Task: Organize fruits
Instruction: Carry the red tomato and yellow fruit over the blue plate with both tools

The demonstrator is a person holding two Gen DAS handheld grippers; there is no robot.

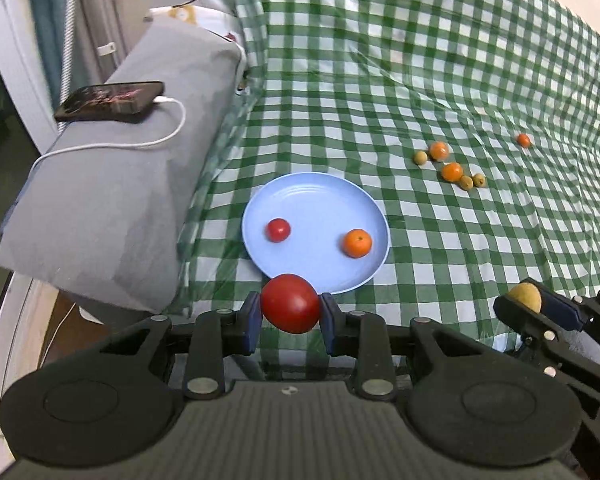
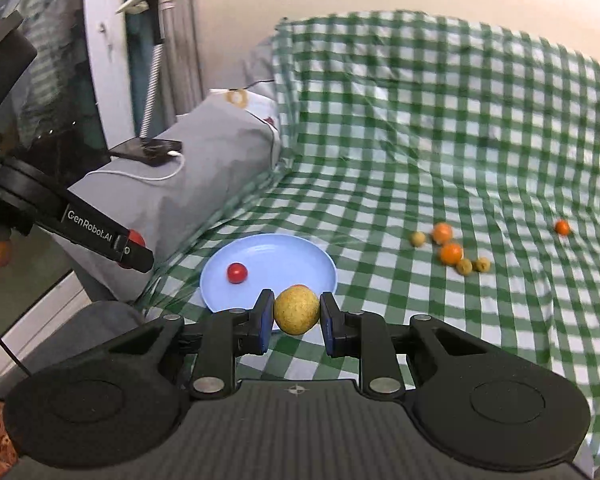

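**A:** The left gripper (image 1: pixel 290 311) was closed on a large red tomato (image 1: pixel 290 303), the blue pads pressing it from both sides. It hung just off the near rim of the light blue plate (image 1: pixel 320 200).

**B:** And the right gripper (image 2: pixel 296 316)?

**A:** It was clamped the same way on a round yellow fruit (image 2: pixel 297 310), also at the near edge of the plate. In the left wrist view that gripper showed at the far right, the yellow fruit between its fingers.

**B:** What lay on the plate?

**A:** A small red tomato (image 1: pixel 278 230) on the left side and a small orange (image 1: pixel 357 243) on the right, well apart. From the right wrist view the orange was almost wholly hidden behind the yellow fruit.

**B:** Where was the remaining fruit?

**A:** On the green checked cloth (image 1: pixel 440 80), right of the plate and farther back: a loose cluster of two oranges (image 1: pixel 439 151) and three small yellow-green fruits (image 1: pixel 466 182). One more small orange (image 1: pixel 523 140) sat alone farther right.

**B:** Anything beside the cloth?

**A:** A grey cushion (image 1: pixel 132 184) along the left edge, with a phone (image 1: pixel 110 102) on top and a white cable (image 1: pixel 140 144) plugged into it.
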